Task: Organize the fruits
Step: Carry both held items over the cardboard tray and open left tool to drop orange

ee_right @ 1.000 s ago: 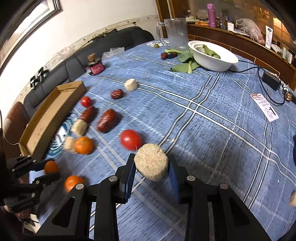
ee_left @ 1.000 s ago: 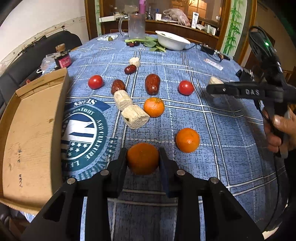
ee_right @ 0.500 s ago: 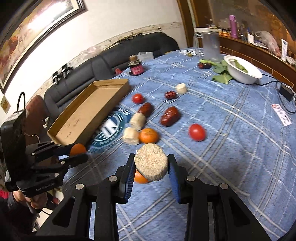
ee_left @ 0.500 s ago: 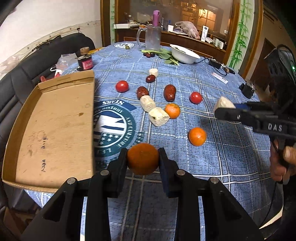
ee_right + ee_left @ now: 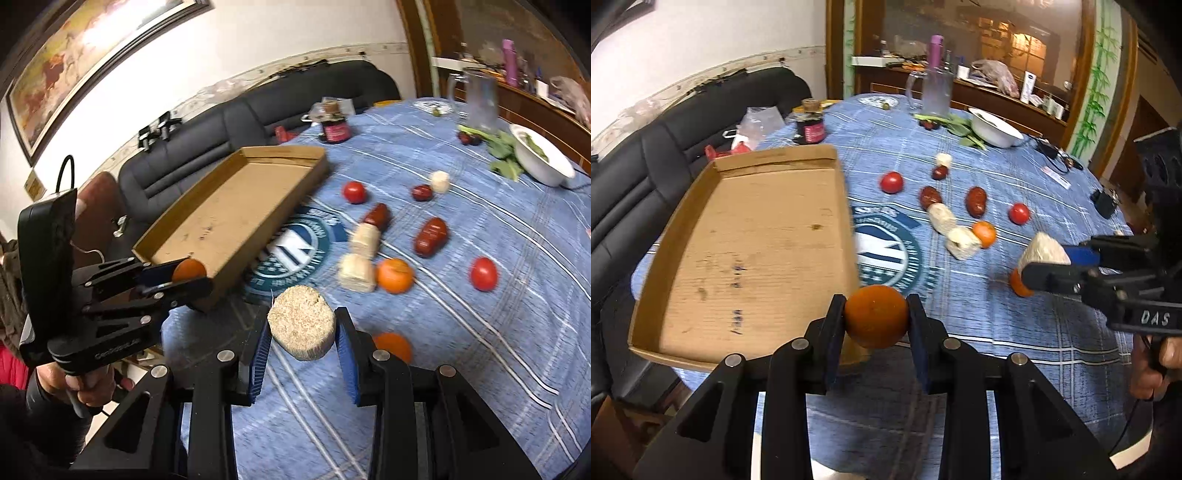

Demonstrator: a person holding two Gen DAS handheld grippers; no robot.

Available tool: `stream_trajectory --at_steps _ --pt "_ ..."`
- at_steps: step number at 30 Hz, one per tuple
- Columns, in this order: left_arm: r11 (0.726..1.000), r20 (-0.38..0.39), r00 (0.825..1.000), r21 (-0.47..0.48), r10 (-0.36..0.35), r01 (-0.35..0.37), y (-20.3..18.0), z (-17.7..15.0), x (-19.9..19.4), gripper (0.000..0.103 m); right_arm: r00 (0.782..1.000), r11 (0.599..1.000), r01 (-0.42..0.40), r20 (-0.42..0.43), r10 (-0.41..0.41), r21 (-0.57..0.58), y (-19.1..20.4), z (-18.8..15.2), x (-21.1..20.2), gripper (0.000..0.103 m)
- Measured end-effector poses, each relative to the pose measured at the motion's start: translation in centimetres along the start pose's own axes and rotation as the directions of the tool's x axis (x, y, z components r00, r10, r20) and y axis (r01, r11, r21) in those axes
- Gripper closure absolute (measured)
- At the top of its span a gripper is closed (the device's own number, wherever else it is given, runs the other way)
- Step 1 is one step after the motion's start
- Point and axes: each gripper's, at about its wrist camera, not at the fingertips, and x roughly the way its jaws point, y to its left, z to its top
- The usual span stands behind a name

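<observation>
While the left gripper (image 5: 876,316) has its fingers clamped on one orange (image 5: 876,315) right at the near corner of the cardboard tray (image 5: 746,243), the right gripper (image 5: 302,329) is squeezing one pale fibrous chunk (image 5: 302,328) above the surface (image 5: 498,332). Still lying on the cloth: two oranges, two tomatoes, three red dates and three more pale chunks.

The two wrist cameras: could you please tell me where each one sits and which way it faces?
Left wrist: on the left gripper, looking along its fingers at the held orange, toward the cardboard tray; the right gripper and hand show.
Right wrist: on the right gripper, looking past its beige cylinder across the table; the left gripper and hand show.
Shared: tray, tablecloth, scattered fruit.
</observation>
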Motion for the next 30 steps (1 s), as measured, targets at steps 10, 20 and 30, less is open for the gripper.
stream_trajectory --at_steps 10,20,30 --pt "0.991 0.017 0.994 -0.076 0.108 -0.106 6.3 0.6 -0.8 0.073 0.996 0.992 -0.092 -0.016 0.091 -0.092 5.8 2.8 3.4 0.069" --pt "0.98 0.001 0.988 -0.126 0.152 -0.151 10.5 0.5 -0.1 0.073 0.987 0.977 -0.149 -0.079 0.139 -0.151 10.2 5.0 8.7 0.069" --pt "0.977 -0.062 0.985 -0.125 0.164 -0.17 12.1 0.9 2.8 0.073 0.977 0.969 -0.143 -0.183 0.106 -0.2 12.7 5.4 14.4 0.069"
